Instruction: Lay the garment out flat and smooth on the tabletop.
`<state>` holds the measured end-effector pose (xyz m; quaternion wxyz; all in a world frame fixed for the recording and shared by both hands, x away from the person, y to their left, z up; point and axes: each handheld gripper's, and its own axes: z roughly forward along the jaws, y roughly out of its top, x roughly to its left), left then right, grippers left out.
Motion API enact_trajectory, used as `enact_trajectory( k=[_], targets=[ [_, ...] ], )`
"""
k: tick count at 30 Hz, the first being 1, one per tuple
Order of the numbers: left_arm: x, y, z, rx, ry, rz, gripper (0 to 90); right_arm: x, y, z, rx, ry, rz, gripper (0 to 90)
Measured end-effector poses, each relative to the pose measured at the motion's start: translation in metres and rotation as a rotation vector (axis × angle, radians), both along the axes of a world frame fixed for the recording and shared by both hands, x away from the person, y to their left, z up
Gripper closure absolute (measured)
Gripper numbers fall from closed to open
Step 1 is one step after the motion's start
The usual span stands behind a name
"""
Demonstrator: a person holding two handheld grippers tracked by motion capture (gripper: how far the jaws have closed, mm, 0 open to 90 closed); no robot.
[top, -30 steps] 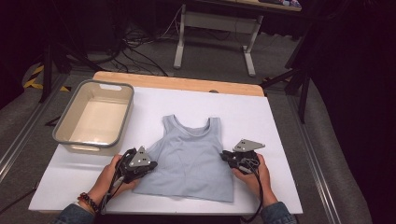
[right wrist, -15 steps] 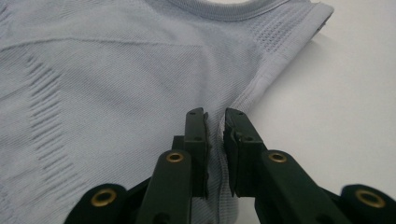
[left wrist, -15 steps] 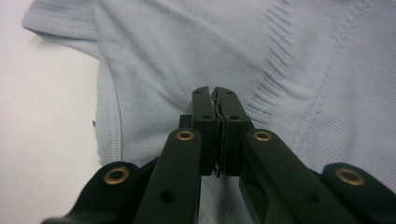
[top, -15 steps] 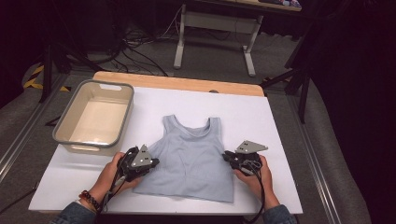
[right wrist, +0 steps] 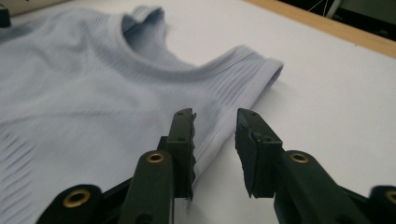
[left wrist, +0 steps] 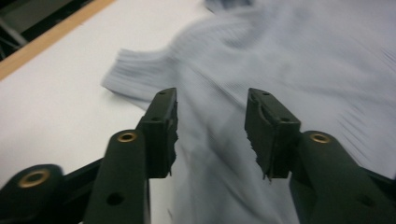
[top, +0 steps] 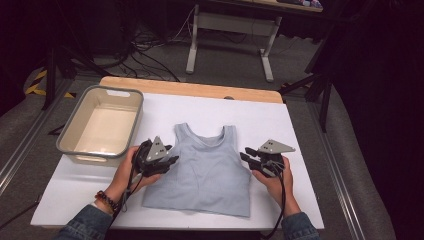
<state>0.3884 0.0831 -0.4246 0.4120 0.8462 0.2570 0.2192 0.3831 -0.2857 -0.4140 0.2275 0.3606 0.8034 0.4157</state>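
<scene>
Item: pale blue tank top (top: pixel 206 172), laid flat on the white-covered bench (top: pixel 300 130), straps pointing away from the person, hem nearest the bench's front edge. Left claw (top: pixel 170 161), held in the left hand (top: pixel 127 172), at the top's left armhole edge; its jaws have just been opening and stand spread above the fabric, nothing pinched, as the left gripper view (left wrist: pixel 210 130) shows. Right claw (top: pixel 247 159), held in the right hand (top: pixel 272 180), at the top's right armhole edge; its jaws have likewise just been opening, parted over the garment's side edge in the right gripper view (right wrist: pixel 215 140), not pressing on the cloth. Left of the top, near its left strap: grey tub (top: pixel 75 132), pale inside. Beyond the top: the bench's bare wooden strip (top: pixel 200 90).
</scene>
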Motion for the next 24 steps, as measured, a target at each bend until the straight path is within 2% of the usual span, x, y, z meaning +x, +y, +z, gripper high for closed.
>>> enact_trajectory(
  k=[3,6,7,8,10,11,12,14,15,18,22,24],
  targets=[
    [0.021,-0.009,0.001,-0.005,0.014,0.048,48.0,0.015,0.002,0.004,-0.011,-0.01,-0.008,62.0],
    [0.043,-0.018,0.0,0.021,0.031,0.101,42.8,0.031,0.007,0.006,-0.027,-0.012,-0.012,58.7],
    [0.057,-0.021,-0.003,0.018,0.061,0.133,40.7,0.041,0.011,0.005,-0.034,-0.007,-0.009,55.8],
    [0.057,-0.021,-0.003,0.018,0.061,0.133,40.3,0.041,0.011,0.005,-0.034,-0.007,-0.009,55.8],
    [0.069,-0.023,-0.005,0.031,0.066,0.166,38.5,0.057,0.015,0.002,-0.014,0.018,-0.022,52.0],
    [0.077,-0.023,-0.007,0.035,0.093,0.177,37.6,0.064,0.017,0.0,-0.015,0.03,-0.031,50.2],
    [0.083,-0.023,-0.01,0.036,0.123,0.178,37.6,0.064,0.017,0.0,-0.015,0.03,-0.031,50.2],
    [0.093,-0.025,-0.016,0.07,0.132,0.203,35.4,0.075,0.02,-0.004,-0.018,0.043,-0.041,47.6],
    [0.098,-0.025,-0.018,0.072,0.154,0.216,34.8,0.08,0.021,-0.006,-0.015,0.051,-0.054,46.7],
    [0.107,-0.023,-0.024,0.042,0.201,0.235,32.8,0.095,0.021,-0.013,0.007,0.097,-0.076,41.2],
    [0.116,-0.024,-0.033,0.05,0.248,0.217,29.7,0.11,0.021,-0.023,0.045,0.129,-0.122,37.6],
    [0.119,-0.022,-0.035,0.018,0.274,0.209,31.2,0.115,0.022,-0.028,0.047,0.156,-0.131,37.5]
  ],
)
